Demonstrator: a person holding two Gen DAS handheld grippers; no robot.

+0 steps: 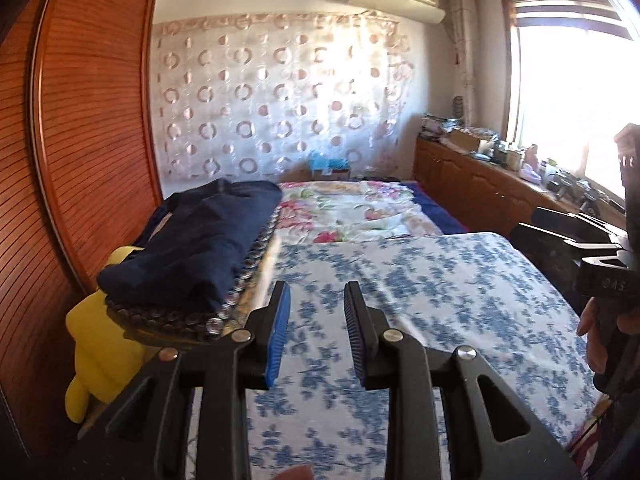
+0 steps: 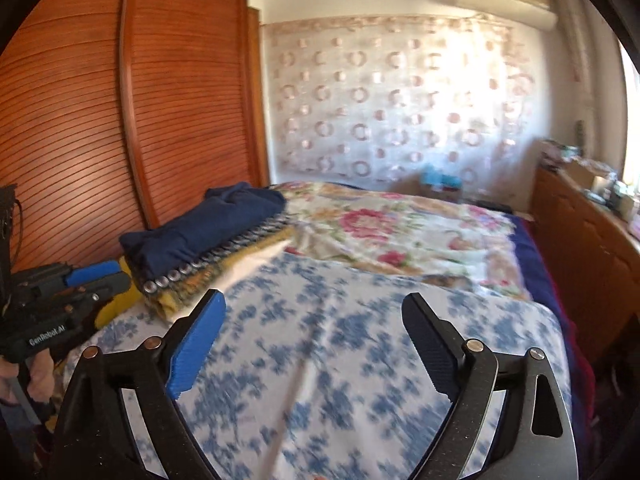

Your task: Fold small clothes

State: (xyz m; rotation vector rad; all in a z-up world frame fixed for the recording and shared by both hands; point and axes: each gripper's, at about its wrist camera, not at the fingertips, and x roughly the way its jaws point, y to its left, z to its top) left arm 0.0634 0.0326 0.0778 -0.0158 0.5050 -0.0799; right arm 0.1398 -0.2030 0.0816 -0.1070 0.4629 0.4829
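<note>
Both pairs of fingers hold nothing; the left gripper (image 1: pixel 317 308) is open a little, the right gripper (image 2: pixel 316 320) wide; the folded dark blue clothes (image 1: pixel 192 240) sit on a pillow (image 2: pixel 180 292) at the bed's (image 2: pixel 360 340) left edge (soft, light, floppy); pinch a corner or hem.

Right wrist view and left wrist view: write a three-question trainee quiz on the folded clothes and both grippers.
1. True or false: the navy folded garment lies on a stack at the bed's left edge, beside the wooden wardrobe.
2. Which gripper's jaws stand wider: (a) left gripper, (b) right gripper?
3. Fill in: between each gripper's fingers there is ____.

Key: 1 true. 2 b. 3 nothing; only the blue-flowered sheet shows behind them.
</note>
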